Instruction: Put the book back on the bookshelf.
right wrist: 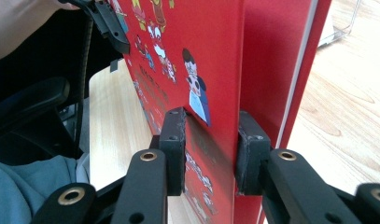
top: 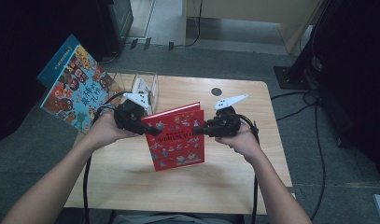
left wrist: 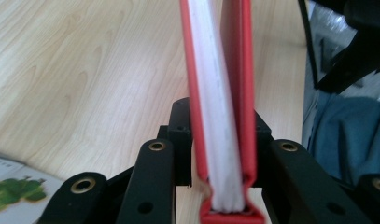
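Red book (top: 177,137) held upright over the middle of the table (top: 131,182), clamped by left gripper (top: 150,130) on its page edge and right gripper (top: 197,132) on its spine side. Step in hand: carrying it, probably toward the clear stand (top: 148,86) at the far left edge. Next: steady lift, both clamps kept. Stand's contents unclear.

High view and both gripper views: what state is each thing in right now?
Red book: closed, held up above the table, gripped at both side edges.
Left gripper: shut on the red book's page edge.
Right gripper: shut on the red book's spine side.
Blue book: closed, leaning tilted at the table's far left.
Clear stand: upright.
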